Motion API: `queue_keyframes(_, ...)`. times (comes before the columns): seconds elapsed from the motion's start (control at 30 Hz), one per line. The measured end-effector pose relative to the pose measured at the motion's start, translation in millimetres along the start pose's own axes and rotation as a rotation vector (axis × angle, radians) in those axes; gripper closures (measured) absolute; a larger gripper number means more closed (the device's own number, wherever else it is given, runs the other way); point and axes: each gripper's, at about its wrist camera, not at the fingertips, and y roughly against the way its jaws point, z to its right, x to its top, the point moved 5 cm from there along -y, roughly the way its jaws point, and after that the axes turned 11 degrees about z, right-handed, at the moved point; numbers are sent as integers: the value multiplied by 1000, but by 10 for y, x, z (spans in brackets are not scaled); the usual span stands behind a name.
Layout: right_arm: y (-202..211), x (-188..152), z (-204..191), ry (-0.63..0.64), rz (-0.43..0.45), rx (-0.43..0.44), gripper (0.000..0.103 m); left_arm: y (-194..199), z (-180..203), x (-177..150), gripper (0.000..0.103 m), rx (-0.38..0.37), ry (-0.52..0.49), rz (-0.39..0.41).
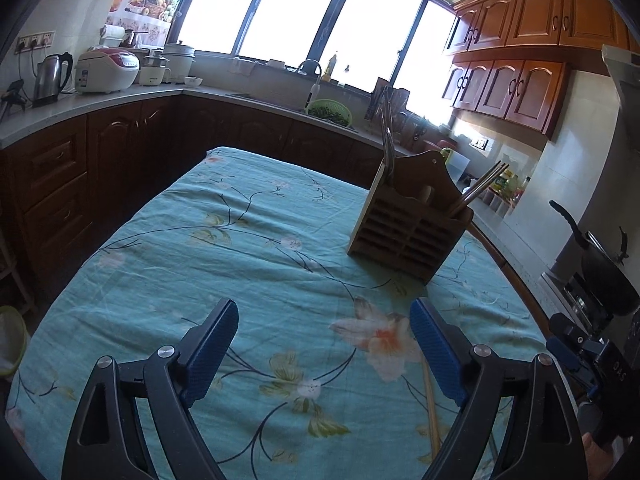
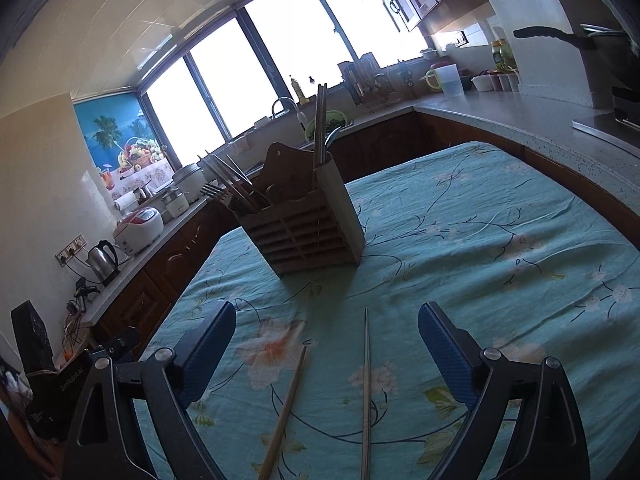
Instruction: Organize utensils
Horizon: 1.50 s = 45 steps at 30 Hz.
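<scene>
Looking through the left wrist view first: the left gripper (image 1: pixel 324 334) hangs with its jaws spread wide and nothing between them, just the floral cloth on the surface (image 1: pixel 256 216) underneath. The wooden utensil holder (image 1: pixel 408 224) sits ahead and a bit to the right of it, already loaded with metal chopsticks, and one wooden chopstick (image 1: pixel 432 412) lies right by the inner side of its right finger. Risk here, I'd say: that stick is so close to the finger that a sideways nudge could roll or flick it off before any grab, and the right gripper is crowding in at the right edge, so the two could bump. Over in the right wrist view, the right gripper (image 2: pixel 327 336) is also wide open and empty, with the wooden chopstick (image 2: pixel 286 412) and a metal chopstick (image 2: pixel 366 392) lying flat on the cloth between and below its fingers, apart from each other; the holder (image 2: pixel 304 232) stands straight ahead. Thin sticks lying flat on soft, wrinkly cloth look tricky: my guess is the pads could pinch fabric along with the stick, or close on both at once, or the smooth metal one could slip and pivot. Dropping it into the holder could also knock the sticks already leaning in there.
</scene>
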Motion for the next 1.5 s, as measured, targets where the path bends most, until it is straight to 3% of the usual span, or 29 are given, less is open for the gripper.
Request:
queue_keyframes(0.1, 138, 37, -58, 28, 24, 1, 9, 152, 31, 57, 15, -11, 0, 30)
queue_keyframes(0.2, 339, 161, -170, 83, 94, 5, 8, 388, 139, 212, 15, -16, -58, 115)
queue_keyframes(0.23, 422, 201, -209, 107, 129, 0, 4, 484, 165, 249, 15, -5, -79, 154)
queue_keyframes(0.3, 604, 246, -267, 151, 213, -18, 0, 652, 224, 279, 1, -4, -116, 213)
queue_keyframes(0.43, 799, 189, -305, 224, 301, -62, 0, 909, 334, 147, 1, 29, -219, 301)
queue_keyframes(0.7, 866, -7, -215, 234, 283, -69, 0, 1146, 452, -274, 1, 37, -321, 267)
queue_keyframes(0.93, 900, -161, -218, 248, 259, -71, 0, 1159, 468, -337, 1, 46, -353, 226)
queue_keyframes(1.5, 957, -270, -229, 277, 254, -81, 0, 1112, 398, -386, 1, 83, -365, 221)
